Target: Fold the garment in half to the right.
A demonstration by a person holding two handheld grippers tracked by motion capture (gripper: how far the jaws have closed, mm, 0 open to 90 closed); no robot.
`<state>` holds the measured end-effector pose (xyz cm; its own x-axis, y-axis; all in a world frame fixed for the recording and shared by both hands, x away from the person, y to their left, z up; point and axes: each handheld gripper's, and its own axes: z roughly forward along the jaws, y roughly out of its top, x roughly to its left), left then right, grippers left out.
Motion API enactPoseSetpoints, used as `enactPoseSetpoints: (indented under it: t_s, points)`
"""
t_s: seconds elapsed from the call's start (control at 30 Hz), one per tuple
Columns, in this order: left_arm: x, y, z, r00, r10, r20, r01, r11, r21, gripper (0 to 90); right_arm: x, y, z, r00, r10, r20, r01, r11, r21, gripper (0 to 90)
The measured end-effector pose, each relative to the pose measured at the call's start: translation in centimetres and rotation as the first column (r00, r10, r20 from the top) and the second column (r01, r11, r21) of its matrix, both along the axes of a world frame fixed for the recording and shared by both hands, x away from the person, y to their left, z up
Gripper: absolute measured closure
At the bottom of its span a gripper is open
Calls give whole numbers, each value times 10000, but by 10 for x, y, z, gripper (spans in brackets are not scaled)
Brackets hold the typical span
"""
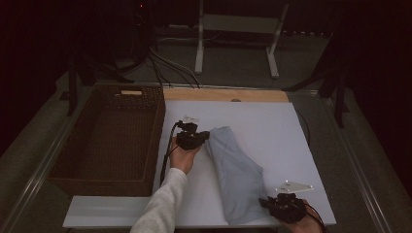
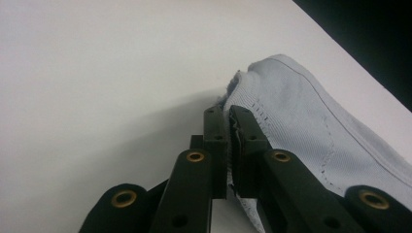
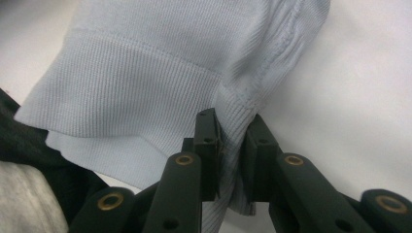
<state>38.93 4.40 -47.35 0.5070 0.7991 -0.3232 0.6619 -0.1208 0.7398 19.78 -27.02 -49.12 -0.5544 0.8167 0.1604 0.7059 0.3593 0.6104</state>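
Observation:
A pale blue folded garment [image 1: 235,172] lies slanted across the white tabletop [image 1: 262,121]. My left gripper [image 1: 205,136] is at its far left corner. In the left gripper view the jaws [image 2: 229,127] are shut on the ribbed edge of the garment [image 2: 301,116]. My right gripper [image 1: 266,202] sits at the near right corner by the table's front edge. In the right gripper view the jaws [image 3: 232,132] pinch a fold of the garment's ribbed hem [image 3: 145,73].
A dark wicker basket [image 1: 158,131] stands along the table's left side, close to my left hand. A wooden strip [image 1: 223,94] borders the table's far edge. A white stand [image 1: 238,24] and cables [image 1: 165,63] lie on the floor beyond.

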Motion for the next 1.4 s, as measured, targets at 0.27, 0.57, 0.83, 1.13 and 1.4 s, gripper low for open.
enactPoseSetpoints:
  t_s: [0.27,0.57,0.83,1.13,1.4]
  points:
    - [0,-4,-3,9993,-367,-100,367,9993,8,737,1,2,-1,10000,62,11,-62,9999,-80,798]
    - [-13,-12,8,9955,-891,307,908,9940,-603,375,-1,-2,-2,10000,-21,32,21,10000,-19,797]
    - [-29,-14,14,9920,-1105,608,1145,9912,-665,170,-2,-3,-3,10000,-52,7,52,10000,-36,796]
    - [-39,-9,8,9920,-1139,543,1171,9914,-588,77,-3,-6,-4,10000,-72,-8,72,10000,-35,795]
    - [-44,-5,0,9877,-1501,440,1523,9870,-512,20,-7,-10,-5,9999,-144,-6,144,9998,-117,794]
